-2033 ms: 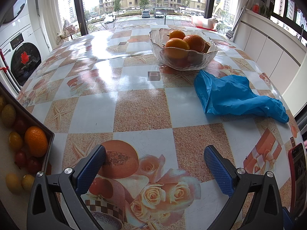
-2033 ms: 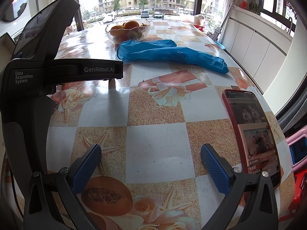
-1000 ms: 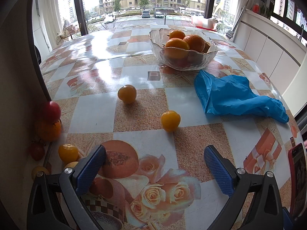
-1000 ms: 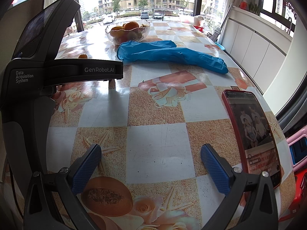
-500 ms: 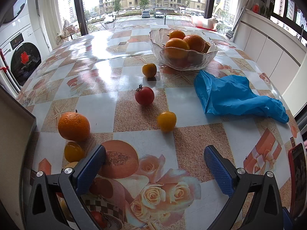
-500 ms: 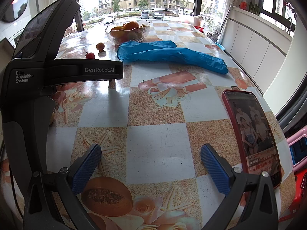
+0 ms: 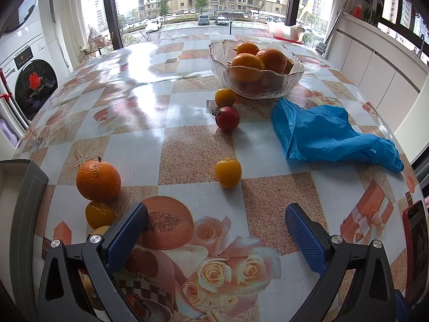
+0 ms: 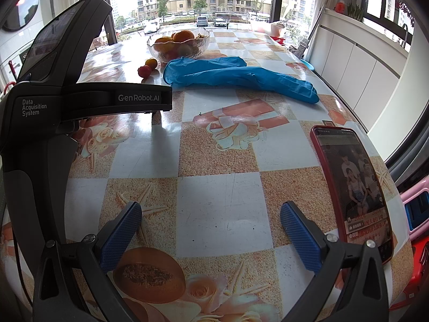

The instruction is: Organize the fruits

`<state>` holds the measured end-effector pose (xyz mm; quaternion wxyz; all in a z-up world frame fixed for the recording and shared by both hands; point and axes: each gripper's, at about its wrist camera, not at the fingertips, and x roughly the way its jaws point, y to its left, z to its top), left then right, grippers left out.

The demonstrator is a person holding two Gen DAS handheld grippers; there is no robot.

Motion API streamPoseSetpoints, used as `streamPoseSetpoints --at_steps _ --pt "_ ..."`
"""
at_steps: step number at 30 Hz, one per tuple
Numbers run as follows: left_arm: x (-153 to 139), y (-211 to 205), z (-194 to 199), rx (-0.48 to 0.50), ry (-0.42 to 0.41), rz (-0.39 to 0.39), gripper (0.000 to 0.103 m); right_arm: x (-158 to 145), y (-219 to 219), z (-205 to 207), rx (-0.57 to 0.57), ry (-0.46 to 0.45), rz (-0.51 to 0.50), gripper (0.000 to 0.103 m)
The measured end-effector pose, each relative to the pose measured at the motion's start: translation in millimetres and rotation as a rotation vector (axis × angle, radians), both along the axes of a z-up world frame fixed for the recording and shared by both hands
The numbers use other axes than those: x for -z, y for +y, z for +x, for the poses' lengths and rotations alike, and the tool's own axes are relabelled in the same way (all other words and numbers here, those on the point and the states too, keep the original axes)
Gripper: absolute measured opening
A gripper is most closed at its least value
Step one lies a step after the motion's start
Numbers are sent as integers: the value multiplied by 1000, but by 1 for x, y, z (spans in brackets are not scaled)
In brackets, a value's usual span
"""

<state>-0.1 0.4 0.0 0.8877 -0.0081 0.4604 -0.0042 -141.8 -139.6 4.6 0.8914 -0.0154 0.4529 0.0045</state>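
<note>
A round table covered with a glossy checked oilcloth printed with roses and starfish (image 7: pixel 187 145) is seen from two wrist cameras. The left gripper (image 7: pixel 215 226), with blue ribbed pads on black fingers, is held spread wide above the near edge of the table, and nothing is gripped between its fingers. The right gripper (image 8: pixel 210 222) is likewise held released over a bare white square of the cloth, with nothing between its pads.

Loose fruit is scattered on the table. A large round orange with a short stem (image 7: pixel 98 177) is seen at the near left, with a small yellow-orange fruit (image 7: pixel 98 215) touching its near side. A small yellow plum-like fruit (image 7: pixel 228 172) lies alone near the centre. Farther back, a small red fruit (image 7: pixel 227 118) is placed just beside another small yellow fruit (image 7: pixel 224 97), which rests against the foot of a clear wavy-rimmed glass bowl (image 7: pixel 291 79). Several oranges (image 7: pixel 272 59) are piled in the bowl.

A pair of crumpled blue rubber gloves (image 7: pixel 324 134) lies to the right of the bowl. A red-cased smartphone with a lit screen (image 8: pixel 354 185) is seen at the right edge.
</note>
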Motion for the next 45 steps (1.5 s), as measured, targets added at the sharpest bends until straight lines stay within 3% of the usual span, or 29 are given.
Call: streamPoseSetpoints --at_steps 15,19,22,26,33,35,36,41,45 --pt "0 0 1 1 4 1 103 0 0 0 0 0 -1 103" --pt "-7 3 0 54 97 -12 103 0 0 0 0 -1 0 103" --pt "-30 19 -27 73 35 -75 103 0 0 0 0 -1 0 103" --pt "-49 47 -68 46 -26 -46 103 0 1 0 0 -1 -1 103" --pt "-13 71 -110 23 35 49 102 0 1 0 0 -1 -1 103" --pt "-2 74 -107 18 69 30 103 0 1 0 0 0 -1 103" --pt "-1 77 -107 5 59 -1 103 0 1 0 0 -1 -1 103" --pt "2 75 -108 -7 31 2 103 0 1 0 1 -1 -1 103" --pt "-1 75 -100 -7 95 8 103 0 1 1 -5 7 -1 103"
